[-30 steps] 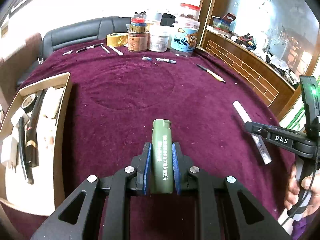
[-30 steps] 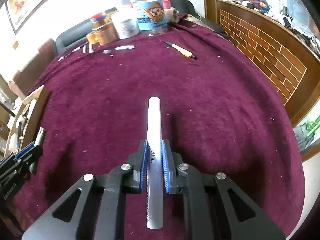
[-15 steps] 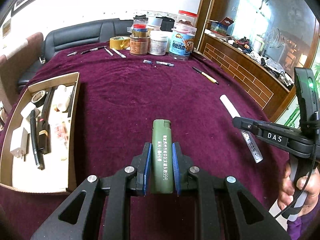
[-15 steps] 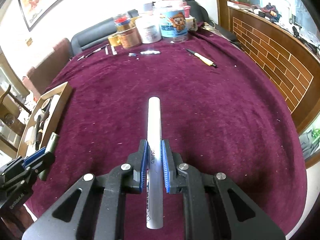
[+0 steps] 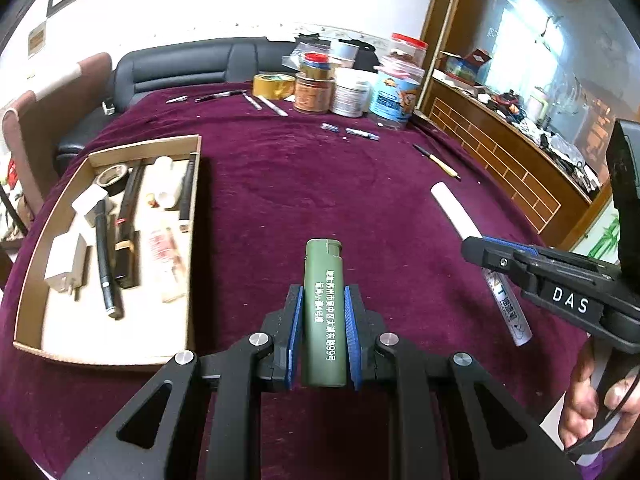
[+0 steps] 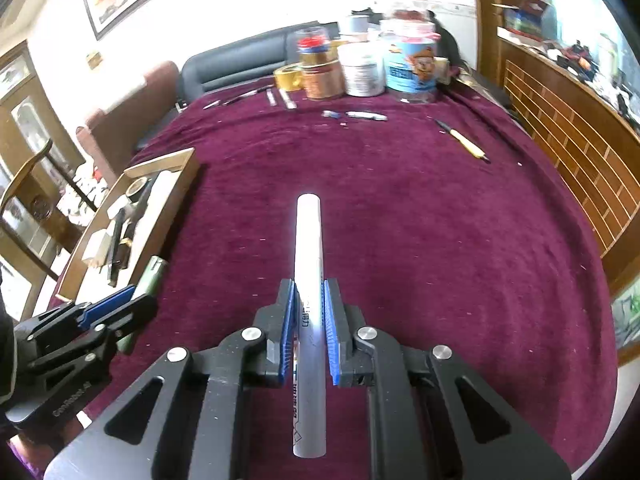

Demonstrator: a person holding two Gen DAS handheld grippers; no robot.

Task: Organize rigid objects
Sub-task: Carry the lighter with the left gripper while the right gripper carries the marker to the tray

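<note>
My left gripper (image 5: 322, 300) is shut on a green lighter (image 5: 323, 280) and holds it above the maroon tablecloth. My right gripper (image 6: 309, 292) is shut on a white marker (image 6: 307, 240). The marker also shows in the left wrist view (image 5: 456, 208), held by the right gripper (image 5: 476, 246) at the right. The lighter (image 6: 150, 274) and the left gripper (image 6: 120, 304) show at the lower left of the right wrist view. A cardboard tray (image 5: 192, 240) with several items lies to the left; it also shows in the right wrist view (image 6: 176, 196).
Jars and tins (image 5: 352, 88) and a yellow tape roll (image 5: 272, 86) stand at the table's far edge. Pens (image 5: 220, 96), small items (image 5: 360, 132) and a yellow pen (image 5: 438, 162) lie loose on the cloth. A wooden counter (image 5: 520, 168) runs along the right.
Both grippers have risen and pulled back with their objects held. The tray has come further into view on the left, closer to the left gripper.
</note>
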